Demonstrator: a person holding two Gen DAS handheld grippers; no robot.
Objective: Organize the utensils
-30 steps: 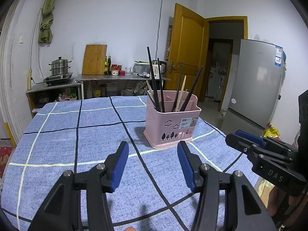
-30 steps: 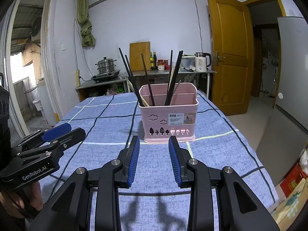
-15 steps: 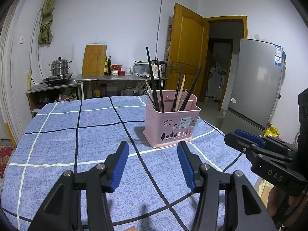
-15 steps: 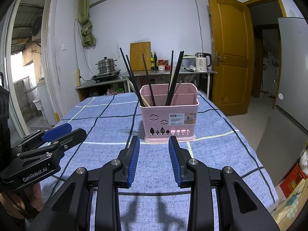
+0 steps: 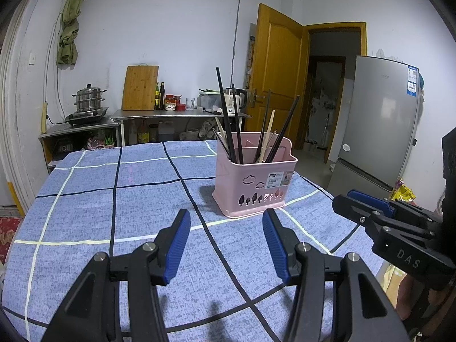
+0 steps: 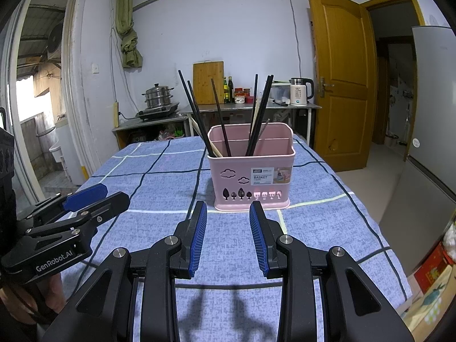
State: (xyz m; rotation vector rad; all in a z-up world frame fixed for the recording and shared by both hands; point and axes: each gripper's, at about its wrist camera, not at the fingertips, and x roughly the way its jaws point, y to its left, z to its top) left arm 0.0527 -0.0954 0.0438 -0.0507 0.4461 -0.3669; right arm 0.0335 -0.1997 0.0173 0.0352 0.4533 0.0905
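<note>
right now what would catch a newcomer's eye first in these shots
A pink basket stands out mid-table on the blue checked tablecloth, with dark and pale chopsticks sticking up out of it at all angles. Nearer the camera, the left claw and right claw hover open and empty over the cloth, blue pads facing the basket. Behind, an orange door stands open.

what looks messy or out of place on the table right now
Nothing is spilled or damaged. The chopsticks lean crisscross at mixed angles in the pink basket, dark and pale ones mixed, not sorted. The basket stands upright on the blue tablecloth.
</note>
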